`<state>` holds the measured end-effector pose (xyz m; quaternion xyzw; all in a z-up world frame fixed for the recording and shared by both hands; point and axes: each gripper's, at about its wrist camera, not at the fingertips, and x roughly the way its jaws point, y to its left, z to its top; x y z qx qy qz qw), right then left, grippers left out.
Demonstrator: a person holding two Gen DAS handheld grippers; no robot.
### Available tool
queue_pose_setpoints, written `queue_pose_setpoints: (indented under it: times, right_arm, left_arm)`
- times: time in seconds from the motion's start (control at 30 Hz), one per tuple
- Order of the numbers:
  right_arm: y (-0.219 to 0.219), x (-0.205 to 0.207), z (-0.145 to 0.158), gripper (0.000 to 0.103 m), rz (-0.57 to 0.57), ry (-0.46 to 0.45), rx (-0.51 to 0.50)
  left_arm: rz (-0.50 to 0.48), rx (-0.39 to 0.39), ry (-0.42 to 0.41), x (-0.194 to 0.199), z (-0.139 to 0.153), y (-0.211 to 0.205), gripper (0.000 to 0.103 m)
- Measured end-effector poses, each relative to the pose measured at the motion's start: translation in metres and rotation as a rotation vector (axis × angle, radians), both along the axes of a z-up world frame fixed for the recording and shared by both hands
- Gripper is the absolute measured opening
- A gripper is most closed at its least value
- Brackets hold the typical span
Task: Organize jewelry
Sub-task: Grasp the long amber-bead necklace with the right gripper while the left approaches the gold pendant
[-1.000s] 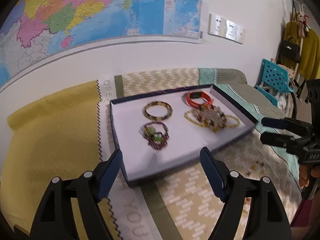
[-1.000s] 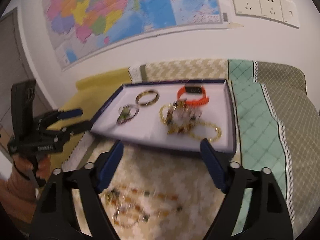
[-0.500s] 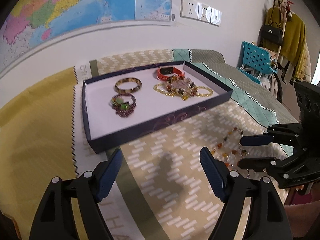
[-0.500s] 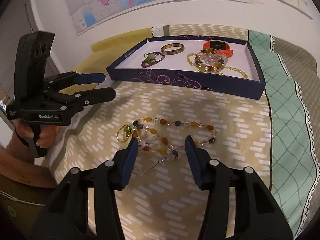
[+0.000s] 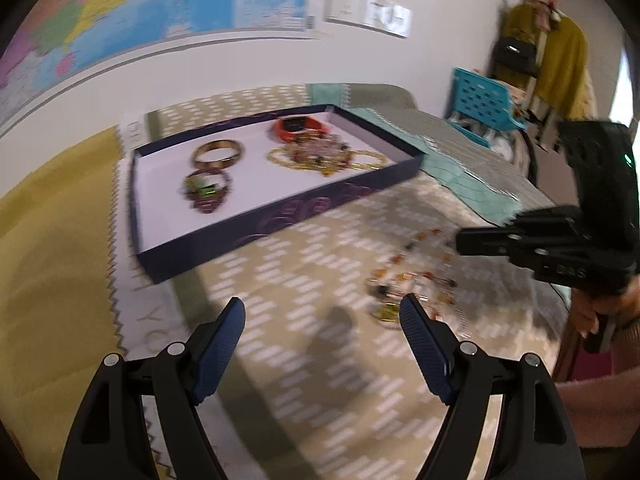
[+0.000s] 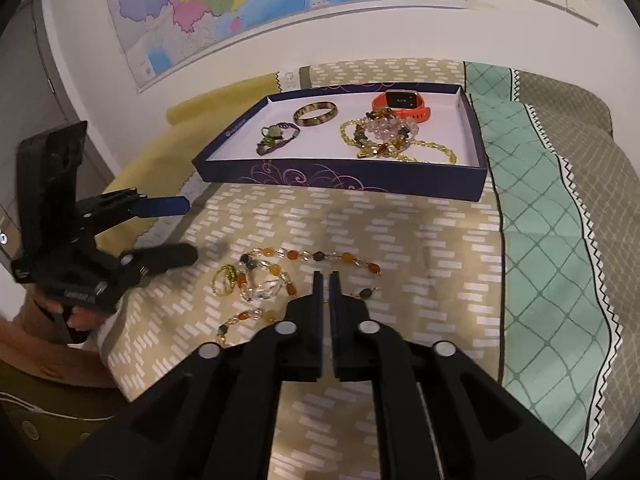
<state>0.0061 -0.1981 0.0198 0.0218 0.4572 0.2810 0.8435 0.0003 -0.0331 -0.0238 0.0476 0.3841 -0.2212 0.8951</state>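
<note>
A beaded necklace (image 6: 280, 272) with amber, clear and dark beads lies loose on the patterned cloth; it also shows in the left wrist view (image 5: 412, 280). My right gripper (image 6: 326, 276) is closed right at its strand, seemingly pinching it. My left gripper (image 5: 322, 316) is open and empty, to the left of the necklace; it shows in the right wrist view (image 6: 176, 228). Behind stands a dark blue tray (image 6: 340, 180) holding a bangle (image 6: 315, 114), an orange watch (image 6: 400, 102), a purple bracelet (image 6: 276, 138) and a yellow bead necklace (image 6: 384, 140).
The cloth (image 6: 440, 248) covers a table against a white wall with a map (image 6: 240, 0). A teal quilted strip (image 6: 540, 220) lies to the right. A teal chair (image 5: 480, 100) and hanging clothes (image 5: 560, 60) stand beyond the table's right end.
My right gripper has moved down to the loose necklace and closed its jaws. My left gripper has shifted toward the necklace and stays open.
</note>
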Motion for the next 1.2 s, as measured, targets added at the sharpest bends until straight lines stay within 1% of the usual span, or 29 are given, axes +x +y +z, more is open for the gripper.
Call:
queue_pose_setpoints:
  times: [0.07,0.1,0.13,0.17,0.2,0.23,0.3,0.33,0.4,0.47,0.5,0.53,0.6,0.7,0.77,0.83,0.9,0.97,1.03,1.13,1.17,1.2]
  right_arm:
    - [0.003,0.000,-0.001,0.018,0.003,-0.002,0.000]
    - [0.005,-0.001,-0.002,0.019,0.006,0.000,0.003]
    - [0.007,0.000,-0.003,0.020,0.008,0.002,0.006]
    - [0.008,0.000,-0.003,0.020,0.007,0.001,0.007]
    - [0.009,0.000,-0.004,0.023,0.008,0.003,0.013]
    - [0.010,0.000,-0.004,0.024,0.010,0.003,0.017]
    - [0.011,0.001,-0.004,0.025,0.006,-0.001,0.013]
    - [0.010,0.001,-0.004,0.029,0.003,0.000,0.014]
    - [0.008,0.002,-0.006,0.034,-0.010,0.005,0.020]
    - [0.007,0.003,-0.007,0.035,-0.018,0.009,0.027]
    - [0.007,0.003,-0.008,0.035,-0.020,0.011,0.029]
    - [0.006,0.003,-0.008,0.035,-0.022,0.011,0.030]
    - [0.006,0.003,-0.008,0.035,-0.023,0.011,0.032]
    - [0.008,0.003,-0.006,0.035,-0.020,0.000,0.026]
    - [0.013,0.001,-0.006,0.038,-0.011,-0.013,0.006]
    - [0.019,-0.001,-0.005,0.049,0.007,-0.030,-0.010]
    - [0.028,-0.004,-0.005,0.052,0.033,-0.051,-0.044]
    - [0.038,-0.005,-0.007,0.057,0.055,-0.066,-0.078]
    - [0.049,-0.006,-0.009,0.059,0.080,-0.085,-0.116]
    - [0.066,-0.007,-0.016,0.060,0.102,-0.102,-0.215]
    - [0.067,-0.007,-0.015,0.059,0.102,-0.110,-0.224]
    - [0.067,-0.006,-0.016,0.057,0.105,-0.105,-0.223]
  left_arm:
    - [-0.045,0.012,-0.003,-0.003,-0.002,-0.011,0.077]
    - [-0.059,0.018,0.000,-0.003,-0.003,-0.015,0.073]
    - [-0.069,0.032,0.010,-0.002,-0.005,-0.020,0.066]
    - [-0.073,0.046,0.026,0.000,-0.009,-0.024,0.062]
    - [-0.074,0.052,0.039,0.002,-0.012,-0.027,0.055]
    - [-0.075,0.054,0.051,0.003,-0.014,-0.029,0.052]
    - [-0.077,0.048,0.050,0.004,-0.015,-0.030,0.050]
    - [-0.086,0.034,0.054,0.004,-0.015,-0.030,0.046]
    - [-0.092,0.023,0.064,0.006,-0.015,-0.031,0.043]
    - [-0.082,0.040,0.058,0.006,-0.016,-0.032,0.035]
    - [-0.082,0.037,0.060,0.007,-0.015,-0.032,0.025]
    - [-0.085,0.030,0.065,0.007,-0.015,-0.032,0.013]
    - [-0.083,0.018,0.070,0.008,-0.015,-0.030,0.012]
    - [-0.054,0.019,0.062,0.008,-0.014,-0.025,0.011]
    - [-0.035,0.015,0.061,0.007,-0.013,-0.020,0.011]
    - [-0.012,0.008,0.062,0.007,-0.013,-0.011,0.010]
    - [0.007,-0.003,0.069,0.006,-0.013,-0.003,0.010]
    - [0.017,-0.012,0.076,0.005,-0.014,0.003,0.011]
    - [0.027,-0.007,0.074,0.004,-0.013,0.008,0.011]
    - [0.034,0.005,0.070,0.003,-0.013,0.010,0.012]
    - [0.033,0.003,0.071,0.003,-0.013,0.010,0.013]
    - [0.030,0.000,0.071,0.002,-0.013,0.010,0.016]
